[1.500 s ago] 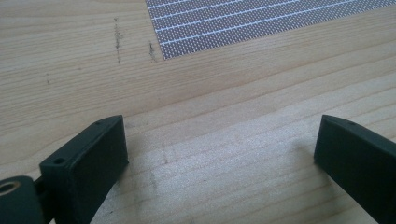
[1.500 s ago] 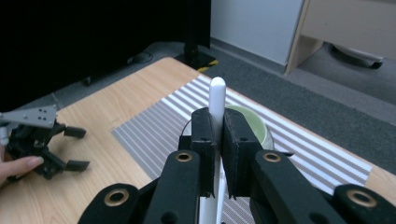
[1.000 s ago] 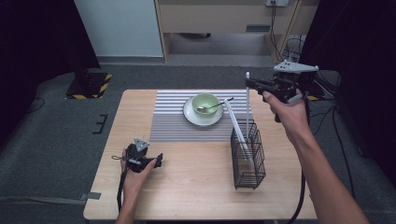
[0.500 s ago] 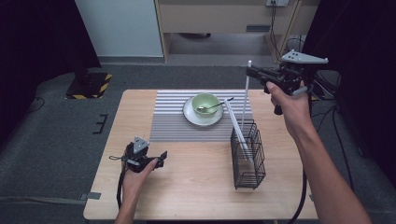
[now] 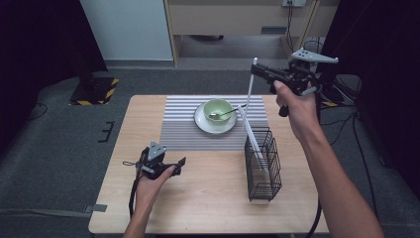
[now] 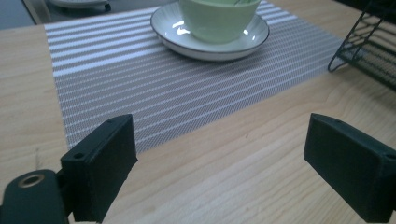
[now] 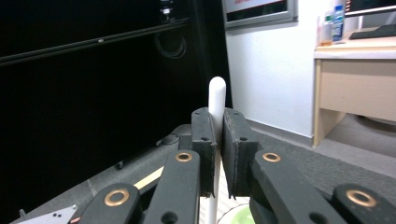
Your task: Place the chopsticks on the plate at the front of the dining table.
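— What's on the left?
— The left gripper (image 5: 171, 166) sits low over the table (image 5: 208, 198), jaws wide with nothing between them.
— And to the right?
— The right gripper (image 5: 255, 69), raised above the wire basket (image 5: 262, 166), has its jaws clamped on a white chopstick (image 5: 250, 89) hanging upright, clear of the basket.

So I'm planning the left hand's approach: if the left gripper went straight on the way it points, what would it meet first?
Probably the white saucer under the green bowl, after passing low over the striped placemat. The left gripper is open and empty; depth is hard to judge.
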### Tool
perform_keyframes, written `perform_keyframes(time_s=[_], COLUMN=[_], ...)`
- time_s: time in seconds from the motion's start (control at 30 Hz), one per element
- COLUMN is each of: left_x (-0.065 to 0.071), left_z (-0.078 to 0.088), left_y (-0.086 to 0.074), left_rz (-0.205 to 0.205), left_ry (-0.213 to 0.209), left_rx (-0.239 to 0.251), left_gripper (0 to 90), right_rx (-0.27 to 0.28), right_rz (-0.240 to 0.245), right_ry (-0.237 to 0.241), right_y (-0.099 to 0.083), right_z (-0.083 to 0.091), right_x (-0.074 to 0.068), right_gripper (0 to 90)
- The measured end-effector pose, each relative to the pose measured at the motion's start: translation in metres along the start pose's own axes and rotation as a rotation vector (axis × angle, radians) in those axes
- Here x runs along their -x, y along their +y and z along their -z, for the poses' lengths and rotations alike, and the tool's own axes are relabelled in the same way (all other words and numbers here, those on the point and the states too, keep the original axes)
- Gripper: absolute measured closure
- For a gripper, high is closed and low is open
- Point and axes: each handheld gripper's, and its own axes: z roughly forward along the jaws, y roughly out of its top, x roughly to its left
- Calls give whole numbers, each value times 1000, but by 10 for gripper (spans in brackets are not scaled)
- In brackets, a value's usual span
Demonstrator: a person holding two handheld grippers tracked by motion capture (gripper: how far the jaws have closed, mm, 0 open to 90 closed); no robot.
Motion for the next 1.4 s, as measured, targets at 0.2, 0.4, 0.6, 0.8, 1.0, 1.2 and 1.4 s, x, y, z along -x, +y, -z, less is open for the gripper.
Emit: perform_keyframes(time_s=[0.2, 0.4, 0.6, 0.8, 1.0, 1.2, 1.4], left_x=[9, 21, 32, 41, 52, 61, 71], left_z=[-6, -14, -23, -30, -33, -38, -42], left_y=[15, 31, 42, 49, 55, 62, 67], left_rz=[7, -13, -16, -10, -24, -16, -21], left_ry=[-31, -57, -69, -110, -166, -224, -265], left_rx=[20, 28, 27, 50, 69, 84, 89], left_gripper=[89, 96, 101, 121, 139, 148, 172], right_rx=[-12, -25, -31, -33, -41, -45, -51], right_rz=[-11, -2, -14, -15, -21, -33, -39], right_ry=[25, 51, 83, 88, 91, 106, 116], right_y=[-10, -14, -19, -21, -23, -24, -26], right_z=[-18, -27, -35, -39, -41, -46, -49], right_x=[-2, -10, -14, -17, -19, -25, -28], right_gripper=[842, 842, 842, 842, 842, 842, 842])
